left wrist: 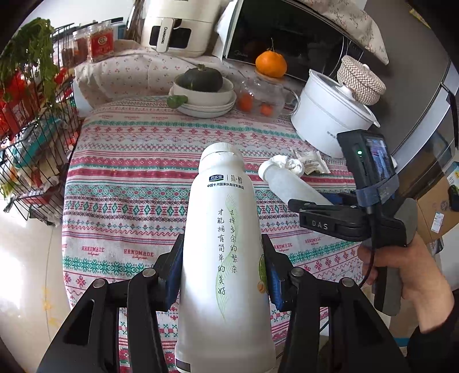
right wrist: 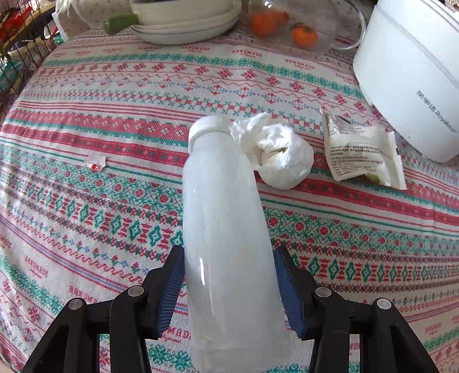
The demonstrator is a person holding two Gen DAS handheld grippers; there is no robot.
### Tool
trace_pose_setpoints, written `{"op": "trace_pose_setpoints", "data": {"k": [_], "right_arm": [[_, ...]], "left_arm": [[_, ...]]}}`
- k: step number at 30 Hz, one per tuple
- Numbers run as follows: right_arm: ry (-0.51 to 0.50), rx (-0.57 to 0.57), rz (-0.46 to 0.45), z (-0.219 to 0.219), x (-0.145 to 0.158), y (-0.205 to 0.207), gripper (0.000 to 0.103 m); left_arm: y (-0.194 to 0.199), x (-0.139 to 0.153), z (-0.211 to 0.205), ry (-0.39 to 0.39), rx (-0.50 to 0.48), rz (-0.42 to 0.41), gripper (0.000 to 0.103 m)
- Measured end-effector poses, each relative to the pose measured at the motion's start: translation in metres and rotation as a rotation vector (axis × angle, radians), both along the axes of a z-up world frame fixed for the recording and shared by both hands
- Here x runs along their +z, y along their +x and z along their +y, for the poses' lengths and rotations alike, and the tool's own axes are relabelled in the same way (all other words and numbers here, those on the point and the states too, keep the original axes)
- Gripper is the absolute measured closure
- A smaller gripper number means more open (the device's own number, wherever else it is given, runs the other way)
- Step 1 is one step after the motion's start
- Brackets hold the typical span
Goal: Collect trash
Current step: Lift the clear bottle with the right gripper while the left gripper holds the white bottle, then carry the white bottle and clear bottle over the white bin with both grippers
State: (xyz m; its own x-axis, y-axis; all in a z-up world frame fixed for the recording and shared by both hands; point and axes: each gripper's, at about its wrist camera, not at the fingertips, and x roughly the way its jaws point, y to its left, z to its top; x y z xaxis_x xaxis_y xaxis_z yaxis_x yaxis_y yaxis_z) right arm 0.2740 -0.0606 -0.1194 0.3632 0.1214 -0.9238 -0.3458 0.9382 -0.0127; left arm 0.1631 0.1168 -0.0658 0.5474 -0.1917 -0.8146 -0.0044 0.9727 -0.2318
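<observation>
My left gripper is shut on a white yogurt bottle with Chinese print, held above the patterned tablecloth. My right gripper is shut on a frosted plastic bottle with a white cap; this bottle and the right gripper's body also show at the right of the left wrist view. A crumpled white tissue lies just beyond the frosted bottle's cap. A torn white wrapper lies right of it. A small red-white scrap lies at the left.
A white electric pot stands at the right. Stacked white bowls with a green squash, a glass jar with oranges, an air fryer and a microwave line the back. A wire rack stands left of the table.
</observation>
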Motion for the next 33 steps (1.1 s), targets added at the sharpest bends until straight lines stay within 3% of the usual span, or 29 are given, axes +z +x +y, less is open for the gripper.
{"op": "trace_pose_setpoints", "data": {"k": [11,22,28,33], "right_arm": [[0.065,-0.075,-0.101,-0.061,0.062,-0.064,0.05],[0.121,-0.229,-0.18,-0.168,0.1,-0.15,0.05],[0.158,-0.331,-0.19,-0.222,0.099,-0.189,0.05],[0.223,-0.428,-0.128,-0.268,0.069,-0.213,0.05]], "left_arm": [[-0.021,0.021,-0.027,-0.074,-0.049,-0.076,0.052],[-0.047,0.027,-0.098,-0.05,-0.207,-0.106,0.052],[-0.057,0.018,-0.144,-0.028,-0.311,-0.09,0.052],[-0.065,0.003,-0.192,0.0,-0.429,-0.048,0.052]]}}
